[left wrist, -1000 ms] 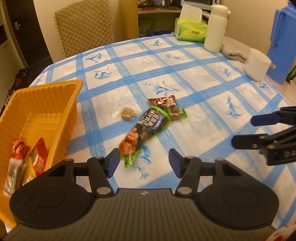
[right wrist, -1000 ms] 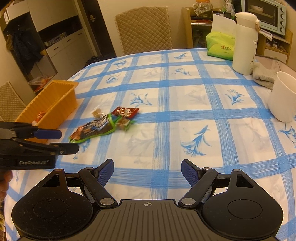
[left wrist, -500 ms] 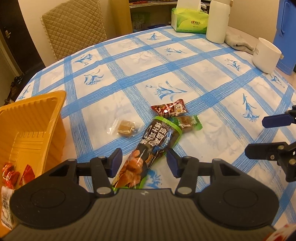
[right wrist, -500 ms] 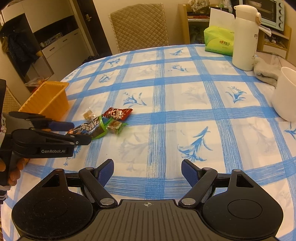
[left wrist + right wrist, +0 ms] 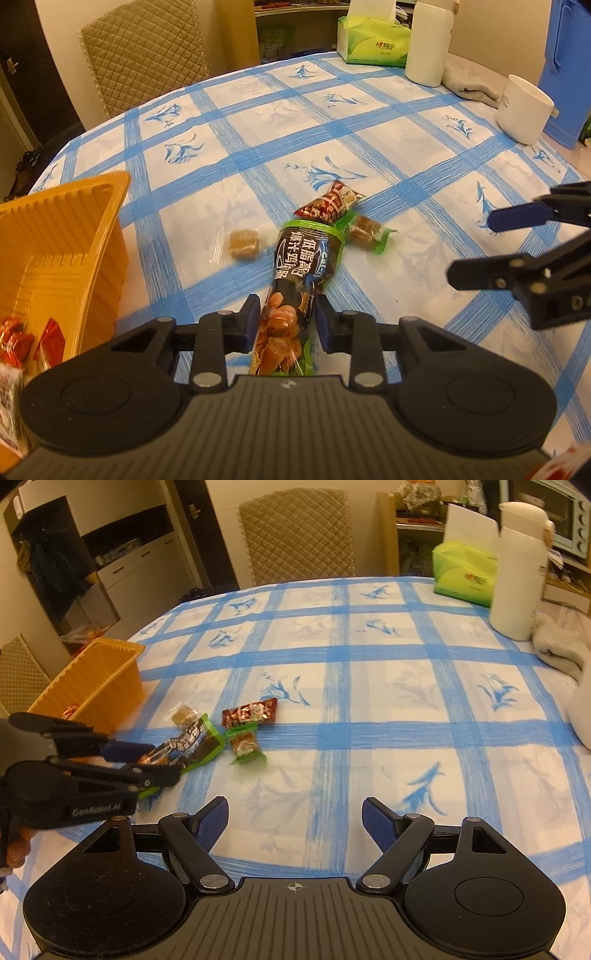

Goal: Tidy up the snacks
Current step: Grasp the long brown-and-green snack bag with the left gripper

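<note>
Small snacks (image 5: 327, 206) crowd far end of long packet (image 5: 295, 284).

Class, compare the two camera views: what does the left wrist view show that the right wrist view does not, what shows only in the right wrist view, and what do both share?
Only the left wrist view: red packets inside the orange basket, a white cup's rim, and the left claw closing on the long dark snack pack.

Only the right wrist view: a toaster oven, dark cabinets, and the open right claw over bare cloth.

Both: the checked tablecloth, the loose snacks, the green tissue box, the white flask, and the quilted chair.
</note>
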